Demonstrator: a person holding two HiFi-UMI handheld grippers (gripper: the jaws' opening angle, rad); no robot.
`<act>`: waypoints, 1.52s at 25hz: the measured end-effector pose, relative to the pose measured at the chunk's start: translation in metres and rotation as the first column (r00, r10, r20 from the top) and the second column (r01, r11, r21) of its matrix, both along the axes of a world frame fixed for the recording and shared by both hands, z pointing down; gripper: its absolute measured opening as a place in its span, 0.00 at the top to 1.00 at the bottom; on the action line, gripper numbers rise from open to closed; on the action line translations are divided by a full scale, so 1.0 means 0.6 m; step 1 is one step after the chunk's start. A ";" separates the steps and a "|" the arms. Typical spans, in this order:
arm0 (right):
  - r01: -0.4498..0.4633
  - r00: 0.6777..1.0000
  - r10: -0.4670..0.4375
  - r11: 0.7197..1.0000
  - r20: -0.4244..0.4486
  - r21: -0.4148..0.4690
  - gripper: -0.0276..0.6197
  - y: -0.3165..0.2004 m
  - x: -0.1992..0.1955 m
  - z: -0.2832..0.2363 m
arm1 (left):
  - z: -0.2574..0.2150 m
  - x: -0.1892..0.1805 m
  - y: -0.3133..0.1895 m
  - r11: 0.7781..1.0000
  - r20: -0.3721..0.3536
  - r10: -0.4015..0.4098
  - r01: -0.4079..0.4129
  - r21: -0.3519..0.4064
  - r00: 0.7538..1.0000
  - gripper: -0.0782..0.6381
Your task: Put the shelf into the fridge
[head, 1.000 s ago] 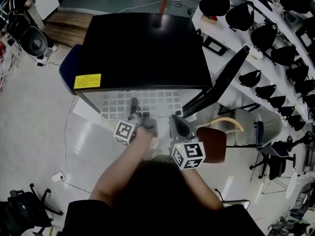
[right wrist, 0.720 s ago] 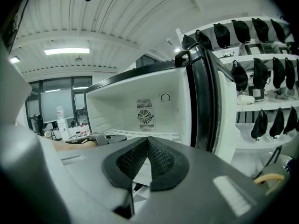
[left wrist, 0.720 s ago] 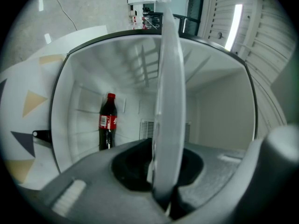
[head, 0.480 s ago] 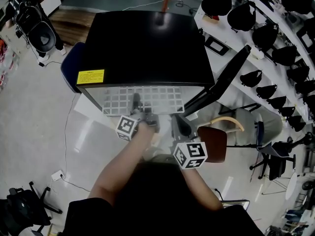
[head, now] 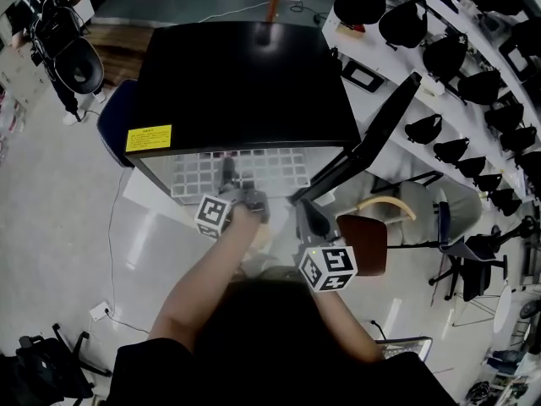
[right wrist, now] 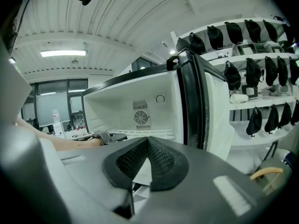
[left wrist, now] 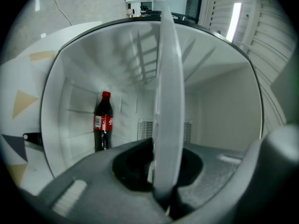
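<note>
Shelf [left wrist: 166, 101] sits halfway into fridge [head: 245, 83], left gripper [left wrist: 161, 181] jaws closing on its edge, right gripper [right wrist: 147, 146] jaws together, empty; one-sided hold could tilt and jam it.

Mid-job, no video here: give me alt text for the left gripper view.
The left gripper, jaws closing, grips the white shelf edge-on, aimed into the open fridge. A cola bottle shows inside at the left.
</note>
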State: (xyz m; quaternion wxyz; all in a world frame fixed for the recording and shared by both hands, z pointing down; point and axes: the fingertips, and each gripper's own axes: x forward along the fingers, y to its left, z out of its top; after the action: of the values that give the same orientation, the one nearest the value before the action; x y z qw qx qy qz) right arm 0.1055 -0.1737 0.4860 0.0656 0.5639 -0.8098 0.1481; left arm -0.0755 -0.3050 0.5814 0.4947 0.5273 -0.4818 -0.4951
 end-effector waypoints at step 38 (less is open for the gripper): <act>0.000 1.000 0.001 1.000 -0.021 0.027 0.95 -0.005 -0.002 -0.022 | -0.027 0.010 -0.068 0.998 0.051 0.053 -0.055 0.037 0.997 0.84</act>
State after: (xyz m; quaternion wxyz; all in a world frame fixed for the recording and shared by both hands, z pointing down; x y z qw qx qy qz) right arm 0.1044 -0.1765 0.4726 0.0667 0.5665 -0.8108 0.1313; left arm -0.0695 -0.3457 0.5655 0.4854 0.5617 -0.4702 -0.4773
